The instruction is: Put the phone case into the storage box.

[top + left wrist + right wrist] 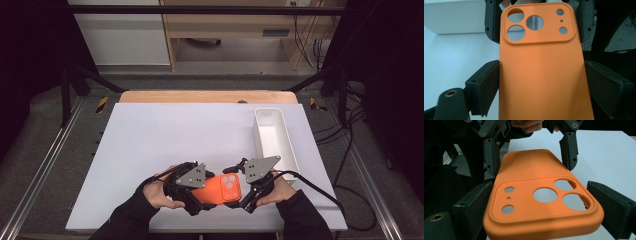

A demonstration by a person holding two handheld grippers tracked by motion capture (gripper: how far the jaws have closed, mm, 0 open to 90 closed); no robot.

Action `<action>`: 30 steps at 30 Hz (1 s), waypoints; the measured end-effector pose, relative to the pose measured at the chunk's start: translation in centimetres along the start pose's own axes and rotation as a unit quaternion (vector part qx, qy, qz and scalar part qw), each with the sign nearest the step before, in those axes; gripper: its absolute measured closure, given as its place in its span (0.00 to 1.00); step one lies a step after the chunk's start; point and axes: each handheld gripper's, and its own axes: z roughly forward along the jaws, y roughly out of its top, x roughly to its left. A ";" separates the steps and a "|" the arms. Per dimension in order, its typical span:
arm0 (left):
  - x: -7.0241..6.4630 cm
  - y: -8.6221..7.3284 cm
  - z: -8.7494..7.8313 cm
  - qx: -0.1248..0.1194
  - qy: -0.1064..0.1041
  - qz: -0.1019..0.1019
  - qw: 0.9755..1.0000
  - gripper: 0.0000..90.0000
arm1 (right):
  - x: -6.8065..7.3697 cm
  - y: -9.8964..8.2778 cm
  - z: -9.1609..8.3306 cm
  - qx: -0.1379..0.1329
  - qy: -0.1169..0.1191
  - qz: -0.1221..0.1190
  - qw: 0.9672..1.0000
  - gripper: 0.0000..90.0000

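Note:
An orange phone case with camera cut-outs is held just above the near edge of the white table, between both hands. My left gripper is shut across the case's plain lower end; in the left gripper view both pads press on the long edges of the case. My right gripper comes in from the opposite side. Its pads bear on the two edges of the camera end of the case. In that view the left gripper's fingers clamp the far end.
A long white tray stands at the right of the table, close behind the right hand; it is also in the left gripper view as the tray. Black cables trail off the right side. The table's front edge lies just below the hands.

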 end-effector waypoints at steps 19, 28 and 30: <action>0.1 -0.4 0.5 0.008 -0.008 -0.006 1.000 0.17 | 0.1 -0.2 0.1 0.001 0.009 -0.008 1.000 0.17; 0.1 -0.4 0.7 0.017 -0.007 -0.010 1.000 0.17 | -0.2 -0.3 0.2 0.008 0.018 0.001 1.000 0.18; 0.1 -0.4 0.8 0.018 -0.007 -0.010 1.000 0.17 | -0.2 -0.3 0.2 0.009 0.018 0.001 1.000 0.18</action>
